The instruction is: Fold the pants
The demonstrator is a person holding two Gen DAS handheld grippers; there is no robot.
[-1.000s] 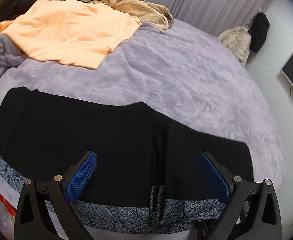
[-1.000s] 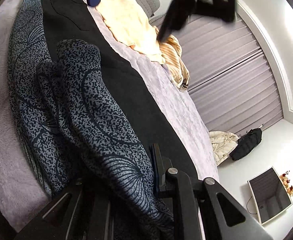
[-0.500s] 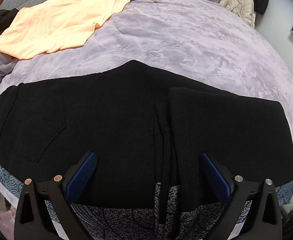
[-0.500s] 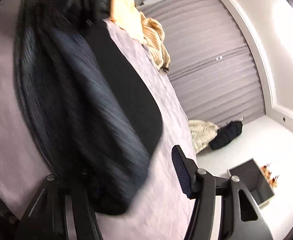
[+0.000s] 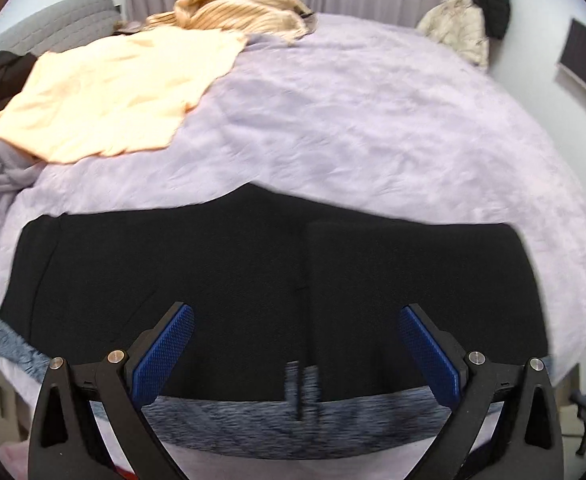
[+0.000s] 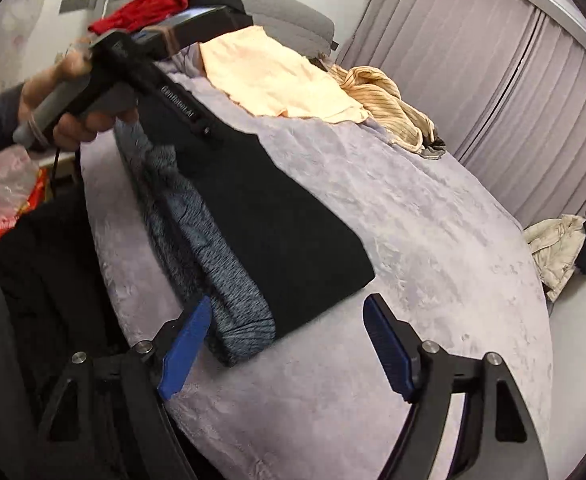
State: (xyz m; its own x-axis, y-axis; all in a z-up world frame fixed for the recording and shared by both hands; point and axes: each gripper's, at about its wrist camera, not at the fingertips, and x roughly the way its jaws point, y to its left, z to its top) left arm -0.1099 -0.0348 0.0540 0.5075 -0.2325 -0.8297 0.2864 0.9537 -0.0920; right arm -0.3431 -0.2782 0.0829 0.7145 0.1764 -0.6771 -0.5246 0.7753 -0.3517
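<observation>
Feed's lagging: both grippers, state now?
Left gripper: open, empty, above the black pants.
Right gripper: open, empty, at the pants' end.

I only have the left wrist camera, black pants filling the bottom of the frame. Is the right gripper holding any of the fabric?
Observer: No. The right gripper is open, at the end of the folded pants, gripping nothing.
Operator: Is the patterned layer tucked in evenly?
Observer: From the right wrist view, the blue-grey patterned fabric sticks out along the near edge, beyond the black layer.
Operator: Anything behind my gripper?
Observer: A red garment lies on the grey headboard, beyond the left gripper's handle.
</observation>
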